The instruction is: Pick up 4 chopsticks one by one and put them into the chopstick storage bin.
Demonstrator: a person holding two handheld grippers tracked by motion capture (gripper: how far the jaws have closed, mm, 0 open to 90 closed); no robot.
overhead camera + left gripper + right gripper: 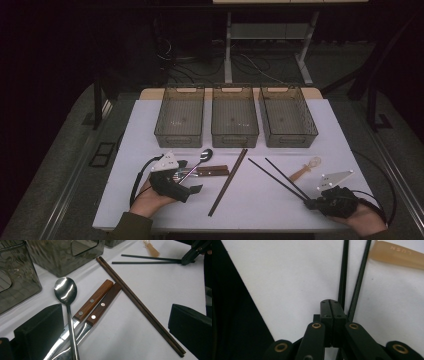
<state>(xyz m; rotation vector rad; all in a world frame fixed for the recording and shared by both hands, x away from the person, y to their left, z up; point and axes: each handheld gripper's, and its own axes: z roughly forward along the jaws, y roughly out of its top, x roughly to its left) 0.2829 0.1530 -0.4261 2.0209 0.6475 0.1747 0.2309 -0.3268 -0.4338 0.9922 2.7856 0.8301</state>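
My left gripper (189, 176) (115, 335) stands wide open low over the table's left front. Its jaws straddle a steel spoon (200, 161) (65, 290) and two wooden-handled utensils (212, 170) (96, 302), without touching them. A pair of brown chopsticks (229, 181) (140, 305) lies slantwise just to their right. At the right front, my right gripper (309, 202) (330, 305) is shut at the near ends of two black chopsticks (280, 177) (343, 270). They run past the right side of its jaws, and nothing shows between the jaws. An amber plastic spoon (305, 170) (397, 255) lies beside them.
Three grey see-through bins (179, 137) (234, 139) (290, 140) stand in a row at the back of the white table (150, 210), with nothing visible in them. The table's left edge passes close by my right gripper in the right gripper view. Desk legs and cables stand on the floor behind.
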